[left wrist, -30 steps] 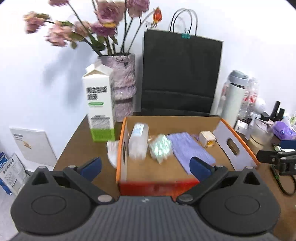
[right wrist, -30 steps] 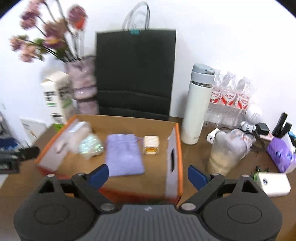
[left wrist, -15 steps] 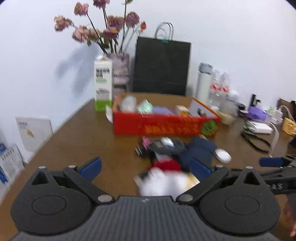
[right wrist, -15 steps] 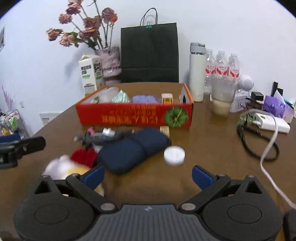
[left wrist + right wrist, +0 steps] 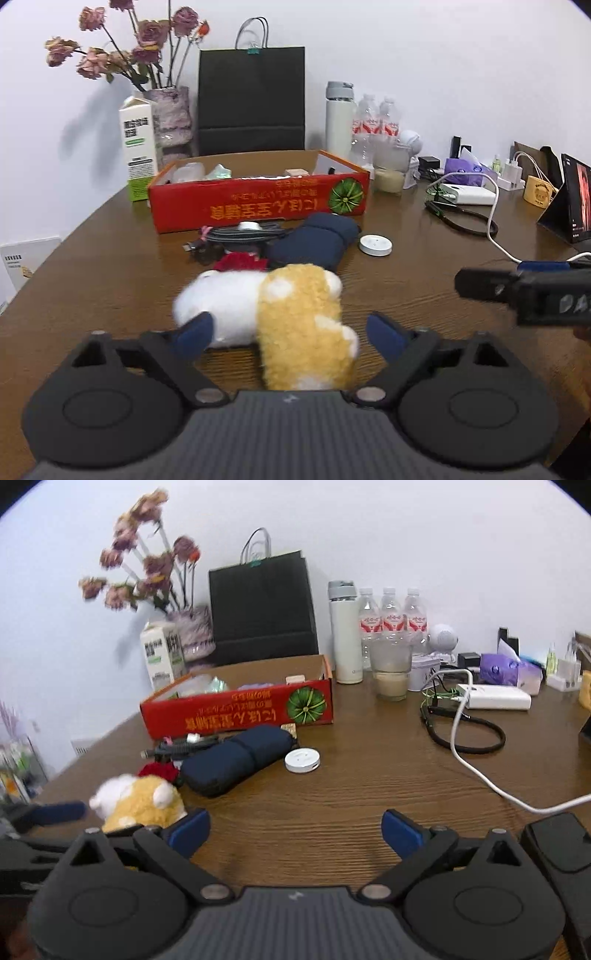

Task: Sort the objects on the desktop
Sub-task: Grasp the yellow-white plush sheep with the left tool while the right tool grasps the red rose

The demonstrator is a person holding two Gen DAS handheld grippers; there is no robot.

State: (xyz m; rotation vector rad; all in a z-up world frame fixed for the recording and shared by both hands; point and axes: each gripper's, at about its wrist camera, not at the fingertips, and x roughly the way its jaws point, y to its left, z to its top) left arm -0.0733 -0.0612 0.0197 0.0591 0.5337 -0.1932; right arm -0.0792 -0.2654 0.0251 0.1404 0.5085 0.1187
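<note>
A white and yellow plush toy [image 5: 280, 310] lies on the brown table between the open fingers of my left gripper [image 5: 291, 332]; it also shows in the right wrist view [image 5: 140, 801]. Behind it lie a red fuzzy item [image 5: 240, 263], a navy pouch [image 5: 314, 240], a bundle of dark cables [image 5: 236, 236] and a white round disc [image 5: 375, 244]. The red cardboard box [image 5: 258, 206] holds several small items. My right gripper [image 5: 295, 830] is open and empty over bare table, right of the plush.
A milk carton [image 5: 137, 151], flower vase [image 5: 171, 114], black paper bag [image 5: 251, 99], white flask [image 5: 339, 118] and water bottles [image 5: 373, 125] stand at the back. A power bank [image 5: 495, 698], cables [image 5: 465, 734] and a tablet [image 5: 572, 199] lie at the right.
Both grippers have pulled back from above the box and come down low over the table. The left gripper now straddles the plush toy.
</note>
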